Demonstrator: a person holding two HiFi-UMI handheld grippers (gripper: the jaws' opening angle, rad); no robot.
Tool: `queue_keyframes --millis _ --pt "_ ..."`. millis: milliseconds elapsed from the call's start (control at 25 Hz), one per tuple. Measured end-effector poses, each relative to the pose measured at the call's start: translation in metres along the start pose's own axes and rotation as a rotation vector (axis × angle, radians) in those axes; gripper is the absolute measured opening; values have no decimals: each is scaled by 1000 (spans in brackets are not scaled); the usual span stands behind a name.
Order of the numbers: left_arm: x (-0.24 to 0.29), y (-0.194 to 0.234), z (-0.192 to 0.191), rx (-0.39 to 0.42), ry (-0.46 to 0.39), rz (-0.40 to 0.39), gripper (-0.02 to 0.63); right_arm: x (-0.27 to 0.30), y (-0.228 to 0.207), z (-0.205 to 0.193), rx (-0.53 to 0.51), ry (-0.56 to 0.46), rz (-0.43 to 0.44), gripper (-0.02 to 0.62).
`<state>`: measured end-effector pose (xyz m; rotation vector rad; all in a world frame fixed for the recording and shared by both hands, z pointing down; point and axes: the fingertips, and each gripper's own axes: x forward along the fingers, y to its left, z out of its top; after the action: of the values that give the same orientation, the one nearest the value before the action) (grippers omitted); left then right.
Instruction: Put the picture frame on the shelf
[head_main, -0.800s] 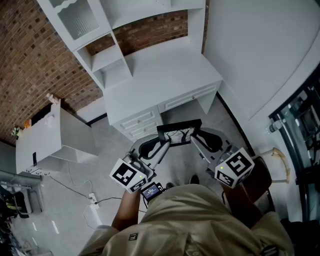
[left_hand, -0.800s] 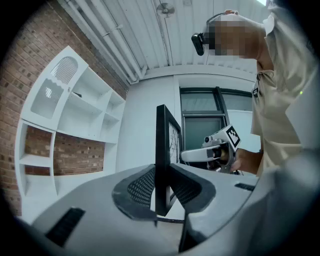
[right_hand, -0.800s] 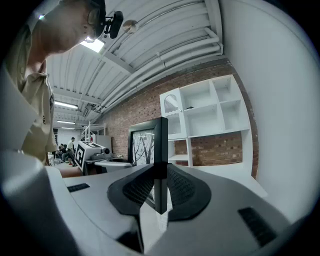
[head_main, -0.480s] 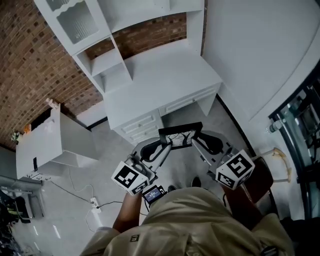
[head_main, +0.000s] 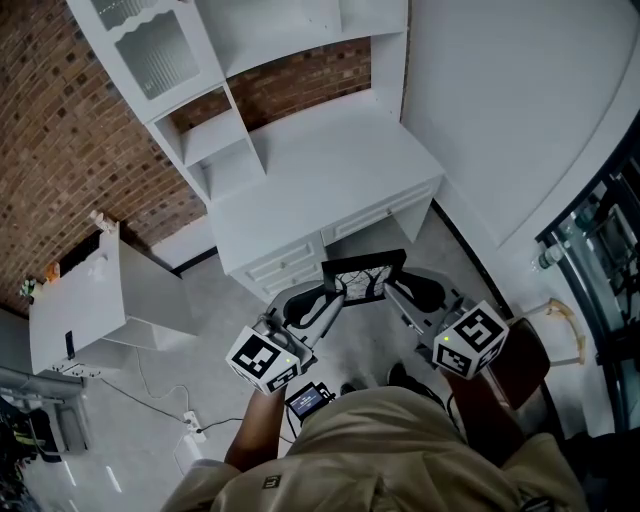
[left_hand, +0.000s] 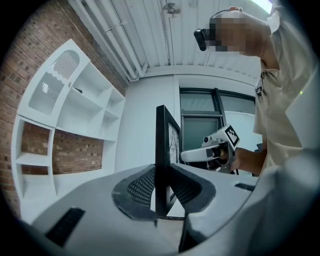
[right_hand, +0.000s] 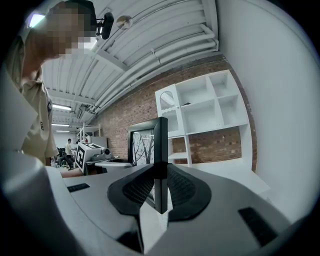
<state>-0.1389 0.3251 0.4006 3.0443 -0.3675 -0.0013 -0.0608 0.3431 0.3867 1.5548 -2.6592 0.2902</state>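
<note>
A black picture frame (head_main: 363, 279) with a bare-tree print hangs in the air just in front of the white desk (head_main: 330, 165). My left gripper (head_main: 334, 297) is shut on its left edge and my right gripper (head_main: 391, 290) is shut on its right edge. In the left gripper view the picture frame (left_hand: 162, 160) stands upright and edge-on between the dark pads. The right gripper view shows the picture frame (right_hand: 159, 162) pinched the same way, print side to the left. The white shelf unit (head_main: 215, 125) rises from the desk against the brick wall.
The desk has drawers (head_main: 285, 265) facing me. A white cabinet (head_main: 95, 290) stands on the floor at the left, with cables and a power strip (head_main: 186, 427) near it. A white wall (head_main: 520, 100) runs along the right. A dark chair (head_main: 505, 370) sits behind my right gripper.
Both grippers and the frame have shifted slightly to the right and toward the desk; the grip on both edges is unchanged.
</note>
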Motion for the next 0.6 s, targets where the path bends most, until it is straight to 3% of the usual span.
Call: queue_keyframes --millis 240,600 --pt "14 10 0 2 -3 2 91 7 -16 5 -19 -8 10 80" --pt "61 86 20 21 -11 69 91 69 -82 35 -31 -27 72 80"
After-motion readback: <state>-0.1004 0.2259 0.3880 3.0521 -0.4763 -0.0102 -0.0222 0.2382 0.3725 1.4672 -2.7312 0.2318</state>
